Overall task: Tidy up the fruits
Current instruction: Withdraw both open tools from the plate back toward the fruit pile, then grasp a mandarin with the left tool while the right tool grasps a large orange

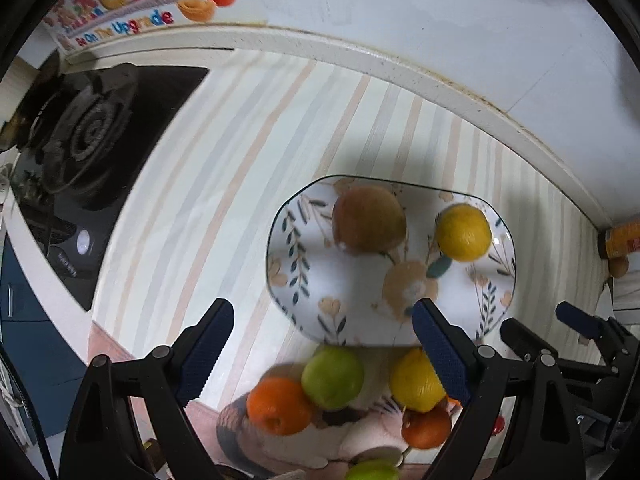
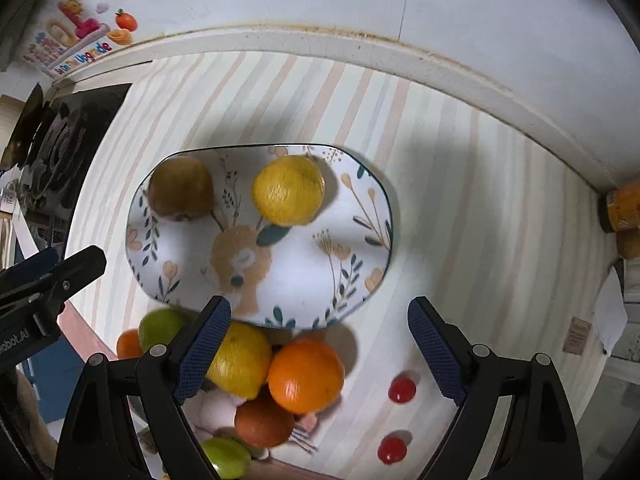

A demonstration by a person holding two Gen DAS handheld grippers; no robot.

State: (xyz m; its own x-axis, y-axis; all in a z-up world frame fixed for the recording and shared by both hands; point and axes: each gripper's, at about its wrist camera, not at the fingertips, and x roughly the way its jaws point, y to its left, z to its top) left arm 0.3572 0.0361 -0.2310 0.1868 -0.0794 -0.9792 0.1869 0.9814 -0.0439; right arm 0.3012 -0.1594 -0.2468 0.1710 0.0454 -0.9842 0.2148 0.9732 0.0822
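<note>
Two fruits, a brown pear (image 2: 181,189) and a lemon (image 2: 289,190), lie side by side across the oval plate's (image 2: 360,276) long axis; left gripper (image 1: 324,354) and right gripper (image 2: 320,350) gape wide, empty.

On the striped bench (image 2: 460,200), a brown pear (image 2: 181,189) lies left of a yellow lemon (image 2: 289,190) on the floral plate (image 2: 304,280); a fruit pile (image 2: 280,380) lies just before it.

Gas stove (image 1: 86,140) at left; sticker (image 1: 120,4) on wall; striped countertop (image 1: 240,160).
</note>
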